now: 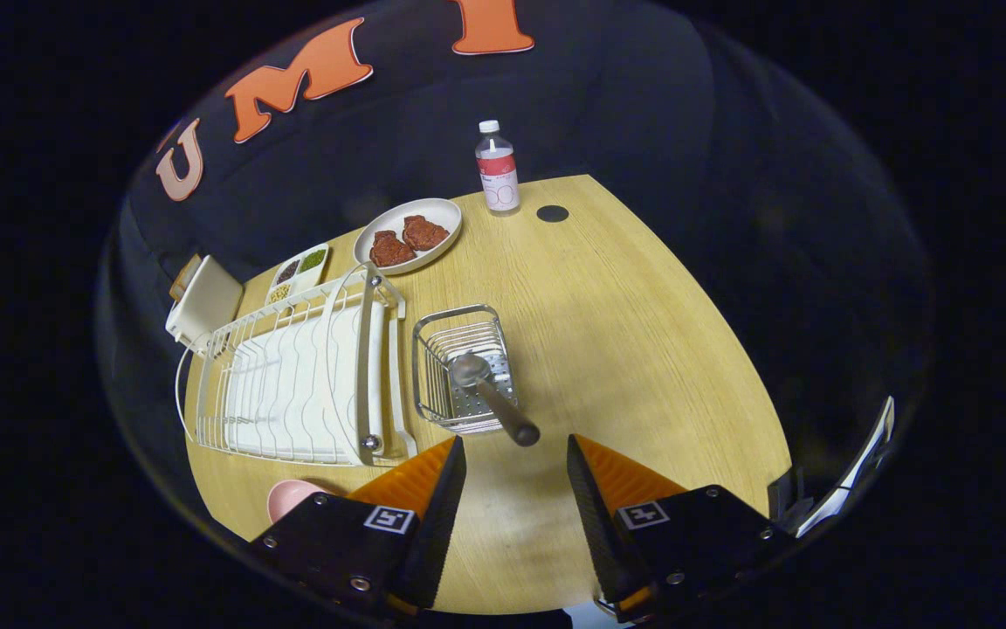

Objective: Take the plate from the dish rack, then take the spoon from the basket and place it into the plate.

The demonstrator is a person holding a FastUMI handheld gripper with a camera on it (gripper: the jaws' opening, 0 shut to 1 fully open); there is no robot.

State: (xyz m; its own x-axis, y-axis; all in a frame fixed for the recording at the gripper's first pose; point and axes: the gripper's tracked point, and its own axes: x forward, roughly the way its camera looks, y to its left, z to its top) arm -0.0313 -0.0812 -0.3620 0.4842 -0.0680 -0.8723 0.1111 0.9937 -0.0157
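Gripper (516,463) open, empty, fingers spread, lined up for spoon (490,393) handle sticking out of basket (464,380) just ahead. Rack (293,376) beside basket; pink plate (289,498) near rack.

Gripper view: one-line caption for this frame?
Open tongs hover just short of the spoon standing in the wire basket beside the dish rack.

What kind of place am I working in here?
Likely a staged kitchen tabletop in a recording booth: a wooden table against black cloth, with a white dish rack, a wire basket holding a spoon, and a plate of meat. The gripper hovers open before the basket.
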